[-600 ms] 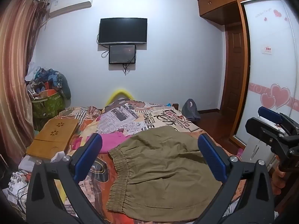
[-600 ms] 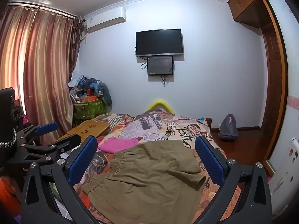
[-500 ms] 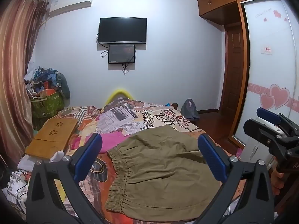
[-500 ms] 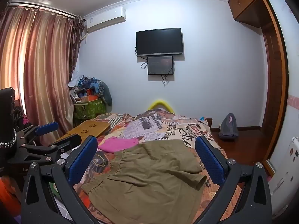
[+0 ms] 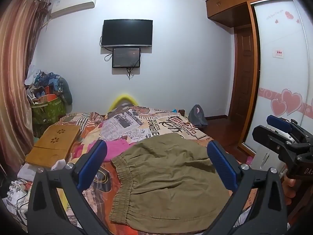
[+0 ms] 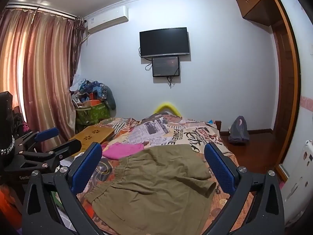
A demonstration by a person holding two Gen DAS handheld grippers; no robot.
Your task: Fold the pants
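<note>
On the bed (image 5: pixel 176 121) lay olive pants (image 5: pixel 166 180); left gripper (image 5: pixel 156 156) and right gripper (image 6: pixel 152 156) hovered above, tilted slightly downward, jaws wide apart and empty.

TV (image 5: pixel 127 32) hanging on far wall, small screen (image 5: pixel 126 57) just below it, cable dangling. AC unit (image 5: pixel 73 3) sitting high by curtain (image 6: pixel 37 74). Bed (image 5: pixel 156 121) wearing a newsprint-pattern cover; pink cloth (image 5: pixel 117 148) and wooden tray (image 5: pixel 53 144) lying on it. Green bin (image 5: pixel 48 109) overflowing in corner. Grey bag (image 5: pixel 197 115) sitting on floor near door (image 5: pixel 241 74).
</note>
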